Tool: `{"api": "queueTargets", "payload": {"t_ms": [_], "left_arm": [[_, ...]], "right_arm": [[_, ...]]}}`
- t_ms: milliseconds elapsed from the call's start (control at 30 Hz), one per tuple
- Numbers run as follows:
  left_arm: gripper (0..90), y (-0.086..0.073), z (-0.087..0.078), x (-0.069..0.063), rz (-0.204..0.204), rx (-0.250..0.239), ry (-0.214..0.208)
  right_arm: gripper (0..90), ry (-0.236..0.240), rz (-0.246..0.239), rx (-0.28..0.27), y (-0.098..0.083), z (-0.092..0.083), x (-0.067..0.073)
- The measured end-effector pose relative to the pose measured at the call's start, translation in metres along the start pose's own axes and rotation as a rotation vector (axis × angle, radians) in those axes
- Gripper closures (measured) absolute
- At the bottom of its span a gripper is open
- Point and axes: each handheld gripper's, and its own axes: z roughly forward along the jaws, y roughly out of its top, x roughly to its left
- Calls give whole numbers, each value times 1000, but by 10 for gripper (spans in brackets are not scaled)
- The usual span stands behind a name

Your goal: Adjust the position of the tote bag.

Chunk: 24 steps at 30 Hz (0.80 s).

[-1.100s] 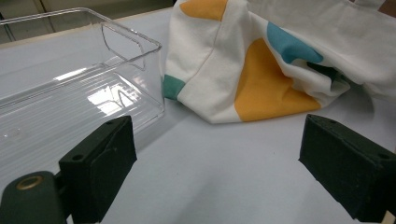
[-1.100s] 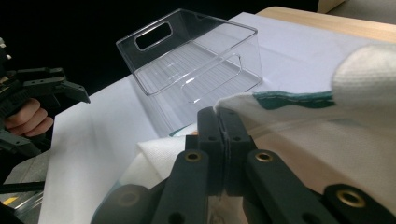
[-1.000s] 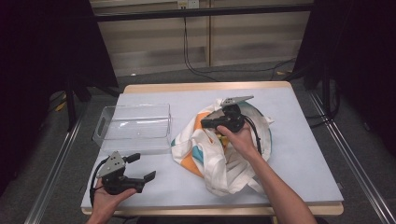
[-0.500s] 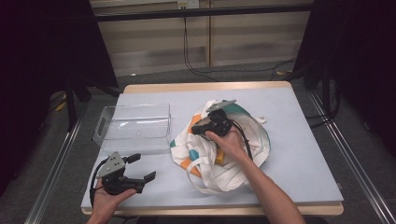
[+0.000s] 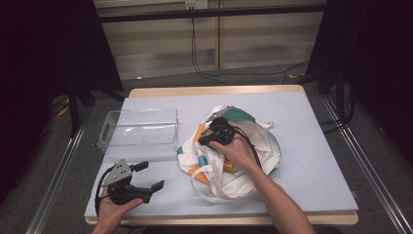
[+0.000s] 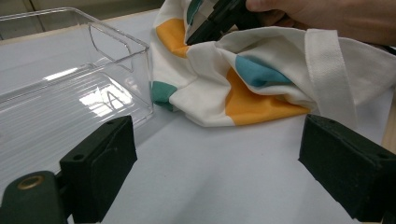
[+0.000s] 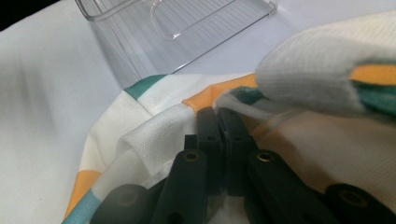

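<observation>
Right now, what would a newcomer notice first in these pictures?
The white cloth bag with orange and teal patches, crumpled at the middle of the table. The right gripper pinches its fabric, jaws shut. To the bag's left stands a clear plastic bin, and the left gripper waits open near the front edge.

Right gripper (image 5: pixel 207 140) dragged tote bag (image 5: pixel 253 146) leftward, now touching clear bin (image 5: pixel 139 131).

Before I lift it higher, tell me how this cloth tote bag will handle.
Probably floppy: the tote bag lies crumpled in folds, its straps trailing loose. Likely light, since the shut right gripper pinches just one thin edge. It may drag against the clear bin beside it.
</observation>
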Motion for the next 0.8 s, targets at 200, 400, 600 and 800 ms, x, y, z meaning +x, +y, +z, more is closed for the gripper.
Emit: {"api": "queueTargets", "payload": {"t_ms": [200, 400, 600, 800], "left_arm": [[123, 1, 2, 0, -20, -7, -10], [166, 7, 6, -4, -5, 6, -17], [232, 18, 12, -8, -18, 0, -37], [392, 36, 25, -11, 19, 6, -66]], "right_arm": [[661, 32, 20, -77, -3, -14, -4], [500, 36, 10, -132, -5, -42, -3], [449, 36, -2, -174, -10, -72, 1], [536, 16, -25, -195, -26, -103, 8]]}}
